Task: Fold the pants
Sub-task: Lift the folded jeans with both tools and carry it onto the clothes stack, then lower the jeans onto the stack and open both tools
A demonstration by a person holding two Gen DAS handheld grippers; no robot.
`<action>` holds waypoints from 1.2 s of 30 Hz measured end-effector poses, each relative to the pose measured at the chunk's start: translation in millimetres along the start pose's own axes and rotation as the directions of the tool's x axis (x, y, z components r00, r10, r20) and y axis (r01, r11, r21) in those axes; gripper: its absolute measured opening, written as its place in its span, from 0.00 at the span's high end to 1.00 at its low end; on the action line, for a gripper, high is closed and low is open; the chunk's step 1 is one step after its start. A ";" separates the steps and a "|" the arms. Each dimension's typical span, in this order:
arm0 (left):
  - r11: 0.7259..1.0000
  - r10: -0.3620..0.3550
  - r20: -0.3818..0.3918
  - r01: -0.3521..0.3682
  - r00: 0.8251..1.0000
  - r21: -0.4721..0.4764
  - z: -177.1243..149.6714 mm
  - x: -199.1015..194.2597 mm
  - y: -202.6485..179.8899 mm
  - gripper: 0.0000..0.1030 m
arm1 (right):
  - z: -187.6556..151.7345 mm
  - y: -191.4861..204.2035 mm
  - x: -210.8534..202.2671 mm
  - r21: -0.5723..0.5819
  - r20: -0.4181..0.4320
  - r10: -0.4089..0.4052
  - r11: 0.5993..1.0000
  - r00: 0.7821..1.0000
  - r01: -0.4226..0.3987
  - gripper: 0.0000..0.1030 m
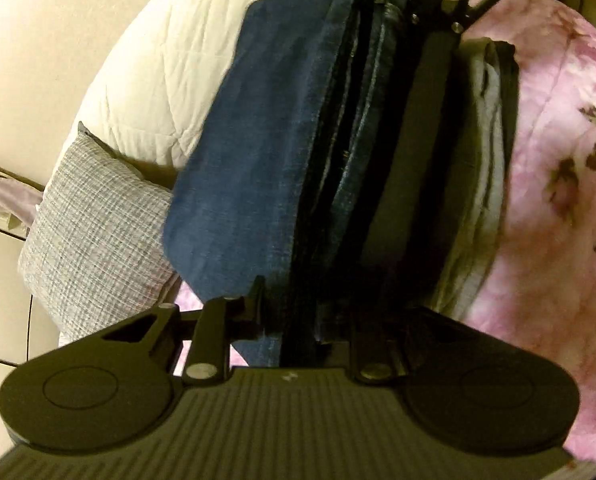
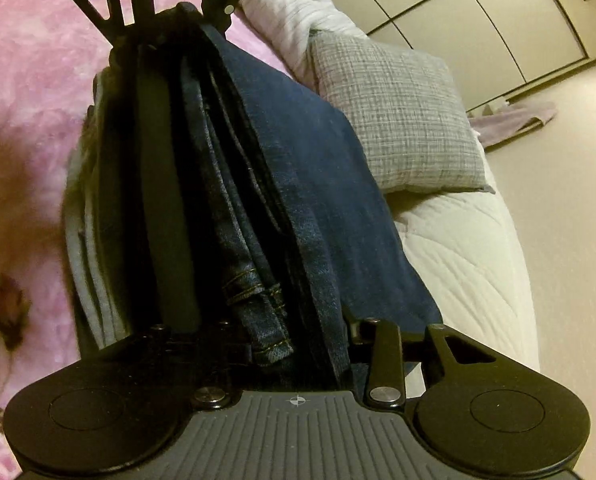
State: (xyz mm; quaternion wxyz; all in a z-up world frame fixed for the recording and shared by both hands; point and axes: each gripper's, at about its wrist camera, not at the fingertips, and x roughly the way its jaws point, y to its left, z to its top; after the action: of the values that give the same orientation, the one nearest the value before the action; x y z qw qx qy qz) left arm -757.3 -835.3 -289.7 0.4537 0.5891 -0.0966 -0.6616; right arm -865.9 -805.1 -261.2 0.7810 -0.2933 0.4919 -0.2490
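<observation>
Wardrobe doors [image 2: 477,20] show only rightward; both views show clamped jeans [image 1: 258,152].

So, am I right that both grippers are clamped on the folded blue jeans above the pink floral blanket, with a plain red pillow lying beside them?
Not quite: the pillow is grey with a woven crosshatch pattern, not plain red, as the right wrist view shows. The rest holds: the left gripper and right gripper are both clamped on the folded blue jeans above the pink floral blanket.
</observation>
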 end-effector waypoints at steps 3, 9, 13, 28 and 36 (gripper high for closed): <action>0.998 0.056 0.014 -0.056 0.998 -0.007 -0.4 -28.0 -0.7 0.84 | 5.8 -9.2 -6.9 0.011 0.025 -0.025 1.000 0.999 0.025 0.69; 0.998 0.033 -0.007 -0.033 0.999 0.050 -8.0 -17.6 -40.0 0.84 | -10.2 11.5 -18.0 -0.036 0.020 0.001 0.999 1.000 0.000 0.68; 1.000 0.015 0.004 -0.016 1.000 0.011 -11.0 -20.2 -31.2 0.79 | -6.9 14.4 -30.9 -0.034 0.004 -0.034 0.999 0.999 0.034 0.66; 0.994 -0.082 -0.040 0.078 0.996 -0.081 -17.5 -24.9 -15.1 0.66 | -16.3 13.7 -31.1 0.137 -0.083 0.006 0.991 0.996 0.006 0.58; 0.968 -0.133 -0.092 0.109 0.987 -0.224 -22.5 -56.1 3.8 0.63 | -2.5 9.3 -38.8 0.136 -0.122 0.033 0.991 0.992 -0.016 0.52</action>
State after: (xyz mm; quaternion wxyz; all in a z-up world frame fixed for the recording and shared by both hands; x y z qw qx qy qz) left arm -741.8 -788.2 -254.8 0.4788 0.5750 0.0371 -0.6623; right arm -882.4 -772.9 -244.5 0.7698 -0.2179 0.5253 -0.2896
